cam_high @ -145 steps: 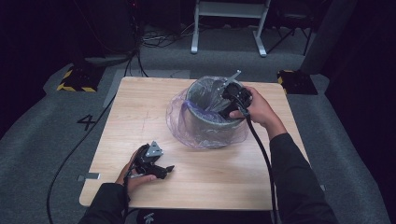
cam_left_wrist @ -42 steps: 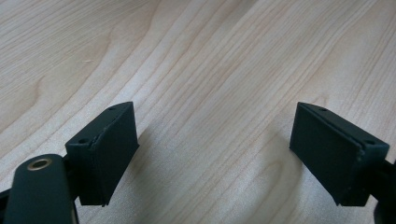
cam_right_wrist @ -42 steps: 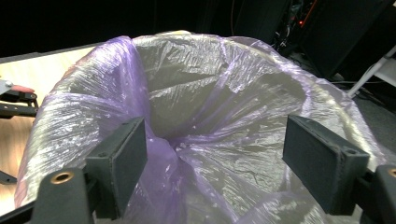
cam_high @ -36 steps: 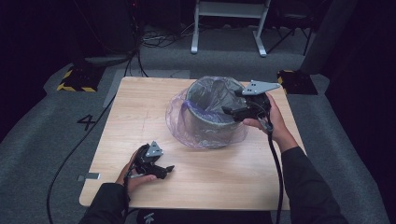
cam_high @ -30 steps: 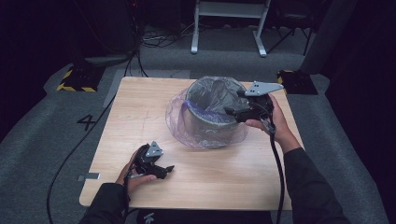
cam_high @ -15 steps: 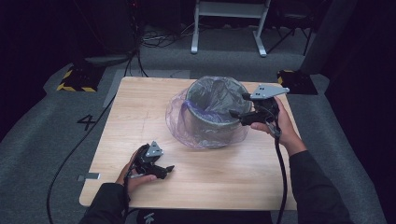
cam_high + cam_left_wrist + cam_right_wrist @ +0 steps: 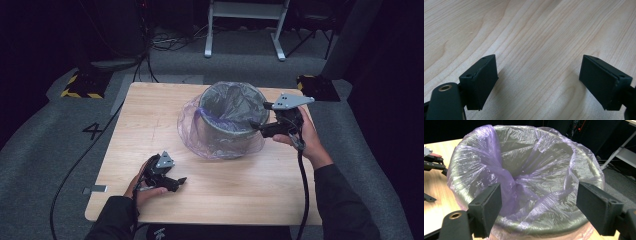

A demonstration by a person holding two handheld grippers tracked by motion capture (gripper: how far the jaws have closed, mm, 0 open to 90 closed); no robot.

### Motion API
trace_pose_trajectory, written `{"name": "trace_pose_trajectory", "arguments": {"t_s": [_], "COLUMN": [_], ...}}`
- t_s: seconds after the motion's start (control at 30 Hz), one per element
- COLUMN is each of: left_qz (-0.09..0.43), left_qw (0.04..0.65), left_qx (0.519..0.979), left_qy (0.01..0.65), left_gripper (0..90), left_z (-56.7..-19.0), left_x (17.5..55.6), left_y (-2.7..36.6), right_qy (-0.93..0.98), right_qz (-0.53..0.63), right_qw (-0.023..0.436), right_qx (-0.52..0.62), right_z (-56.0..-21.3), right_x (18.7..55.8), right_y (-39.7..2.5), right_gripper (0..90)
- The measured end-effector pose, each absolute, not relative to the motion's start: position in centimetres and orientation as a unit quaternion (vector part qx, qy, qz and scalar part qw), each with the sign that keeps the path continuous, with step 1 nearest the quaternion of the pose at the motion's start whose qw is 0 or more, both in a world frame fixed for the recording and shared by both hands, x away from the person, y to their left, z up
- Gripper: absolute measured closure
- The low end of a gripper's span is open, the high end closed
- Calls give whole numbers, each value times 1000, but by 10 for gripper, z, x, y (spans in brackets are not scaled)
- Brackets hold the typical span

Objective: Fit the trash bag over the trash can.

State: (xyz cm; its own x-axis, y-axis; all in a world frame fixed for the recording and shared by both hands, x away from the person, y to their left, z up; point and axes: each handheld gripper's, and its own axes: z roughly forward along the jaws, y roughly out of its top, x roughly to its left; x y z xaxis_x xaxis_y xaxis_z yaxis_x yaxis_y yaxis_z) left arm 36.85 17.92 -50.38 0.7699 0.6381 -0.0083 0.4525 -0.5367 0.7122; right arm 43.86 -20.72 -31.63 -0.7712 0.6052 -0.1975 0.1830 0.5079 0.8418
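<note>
- High view: grey bin point(image 7: 231, 117), round, lined with a translucent purple bag point(image 7: 215, 142) that spills over the rim and pools on the table point(image 7: 150, 115); stands right of centre. Right tool point(image 7: 261, 126) at its rim, possibly touching the bag.
- Left gripper view: left tool point(image 7: 539, 85), jaws apart, over bare table wood.
- Right gripper view: jaws apart, empty; bag crumpled inward, wrinkled.

Both tools gape wide: left tool point(image 7: 172, 182) low, right tool point(image 7: 260, 127) raised.
</note>
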Motion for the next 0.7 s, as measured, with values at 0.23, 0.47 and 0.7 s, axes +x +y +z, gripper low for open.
{"name": "trace_pose_trajectory", "arguments": {"t_s": [0.23, 0.47, 0.7], "left_qz": [127, 128, 128], "left_qw": [364, 365, 365], "left_qx": [867, 867, 867], "left_qy": [314, 314, 314], "left_gripper": [146, 146, 146], "left_z": [-504, -504, -504], "left_x": [369, 369, 369], "left_y": [179, 179, 179], "right_qy": [836, 834, 834], "right_qz": [437, 441, 446], "right_qw": [238, 237, 233], "right_qx": [231, 230, 224], "right_z": [-317, -317, -315], "right_x": [434, 428, 423], "right_y": [-213, -217, -219], "right_gripper": [212, 207, 206]}}
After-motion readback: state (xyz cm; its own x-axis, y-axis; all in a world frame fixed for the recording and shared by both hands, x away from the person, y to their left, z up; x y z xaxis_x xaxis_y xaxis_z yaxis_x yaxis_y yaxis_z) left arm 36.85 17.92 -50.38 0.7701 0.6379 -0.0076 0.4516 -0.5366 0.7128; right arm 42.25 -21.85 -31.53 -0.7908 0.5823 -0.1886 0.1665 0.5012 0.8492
